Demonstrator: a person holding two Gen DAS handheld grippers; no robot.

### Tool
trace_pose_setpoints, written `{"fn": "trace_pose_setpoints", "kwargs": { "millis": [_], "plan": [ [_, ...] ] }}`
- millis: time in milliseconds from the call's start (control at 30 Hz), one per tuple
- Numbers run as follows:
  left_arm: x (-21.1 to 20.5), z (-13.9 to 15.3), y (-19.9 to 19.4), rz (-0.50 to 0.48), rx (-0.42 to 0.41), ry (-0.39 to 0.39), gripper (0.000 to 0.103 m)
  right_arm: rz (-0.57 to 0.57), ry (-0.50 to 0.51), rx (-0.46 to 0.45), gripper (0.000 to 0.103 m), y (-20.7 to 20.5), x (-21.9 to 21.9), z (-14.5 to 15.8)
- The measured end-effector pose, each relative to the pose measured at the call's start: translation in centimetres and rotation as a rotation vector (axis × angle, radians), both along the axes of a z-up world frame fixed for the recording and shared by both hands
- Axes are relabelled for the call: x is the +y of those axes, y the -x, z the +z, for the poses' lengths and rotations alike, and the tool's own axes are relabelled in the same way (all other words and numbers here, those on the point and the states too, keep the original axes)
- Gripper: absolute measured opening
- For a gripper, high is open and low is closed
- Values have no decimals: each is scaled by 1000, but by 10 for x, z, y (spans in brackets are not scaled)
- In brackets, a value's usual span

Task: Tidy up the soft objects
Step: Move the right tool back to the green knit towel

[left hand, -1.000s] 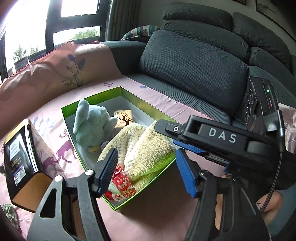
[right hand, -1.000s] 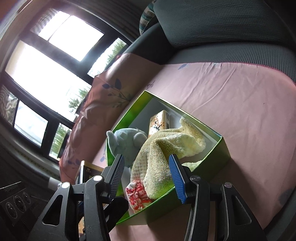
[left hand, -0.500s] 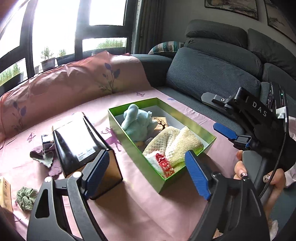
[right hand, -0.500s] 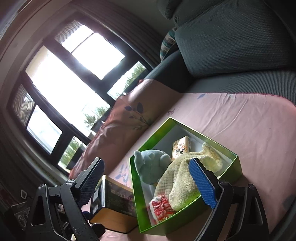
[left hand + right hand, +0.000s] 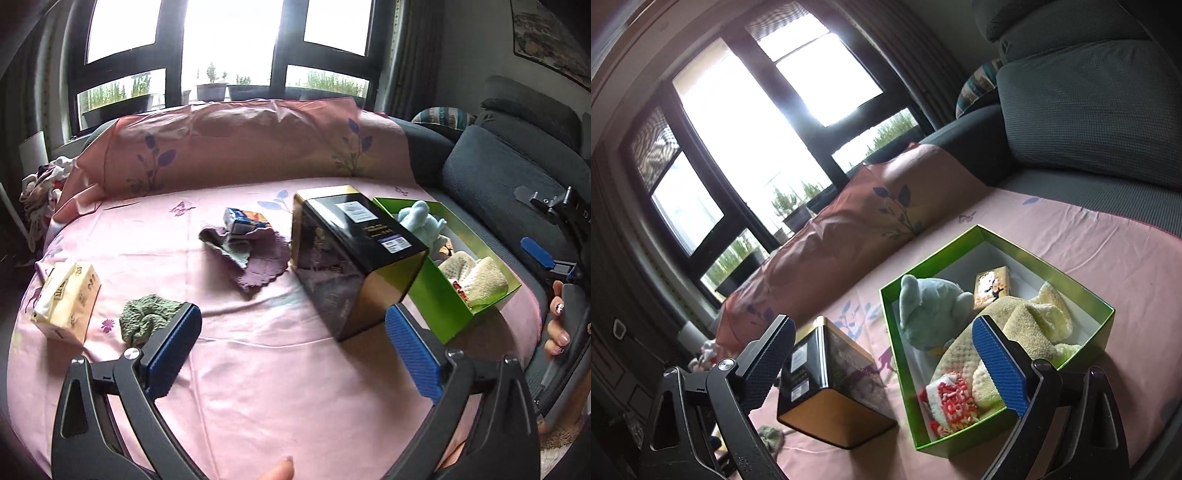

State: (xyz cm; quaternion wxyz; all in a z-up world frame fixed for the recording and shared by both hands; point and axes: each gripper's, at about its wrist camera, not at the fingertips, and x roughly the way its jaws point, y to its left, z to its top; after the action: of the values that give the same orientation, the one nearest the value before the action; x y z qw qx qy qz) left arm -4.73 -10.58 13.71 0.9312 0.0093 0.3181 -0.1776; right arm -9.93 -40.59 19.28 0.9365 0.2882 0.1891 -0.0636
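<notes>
A green box (image 5: 960, 243) on the pink sheet holds a pale blue plush (image 5: 931, 314), a cream towel (image 5: 1027, 325) and a red-and-white cloth (image 5: 949, 398). My right gripper (image 5: 884, 328) hovers in front of it, its jaws opening with nothing between them. My left gripper (image 5: 291, 321) points over the sheet, its jaws also opening and empty. Loose ahead of it lie a green knitted piece (image 5: 147, 314) by the left fingertip and a purple cloth (image 5: 258, 254) farther back. The box (image 5: 461, 306) sits at its right.
A black and gold tin (image 5: 354, 251) lies on its side against the box. A blue-orange packet (image 5: 243, 221) rests on the purple cloth and a yellow tissue pack (image 5: 66, 295) lies at far left. Grey sofa cushions (image 5: 1089, 110) bound the right, windows the back.
The left gripper swung left, away from the box, and its jaws spread wide. The right gripper drew back and up from the cream towel while its jaws widened.
</notes>
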Motion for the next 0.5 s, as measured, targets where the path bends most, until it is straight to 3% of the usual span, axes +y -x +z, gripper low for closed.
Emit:
{"fn": "trace_pose_setpoints", "kwargs": {
  "millis": [100, 300, 433, 500],
  "plan": [
    [38, -5, -5, 76, -9, 7, 100, 44, 40, 18, 97, -7, 18, 3],
    [113, -10, -30, 300, 39, 111, 100, 114, 125, 23, 97, -14, 54, 11],
    [143, -16, -36, 346, 49, 153, 100, 195, 164, 30, 97, -22, 80, 13],
    [155, -26, -40, 353, 63, 139, 100, 224, 189, 45, 97, -29, 96, 12]
  ]
}}
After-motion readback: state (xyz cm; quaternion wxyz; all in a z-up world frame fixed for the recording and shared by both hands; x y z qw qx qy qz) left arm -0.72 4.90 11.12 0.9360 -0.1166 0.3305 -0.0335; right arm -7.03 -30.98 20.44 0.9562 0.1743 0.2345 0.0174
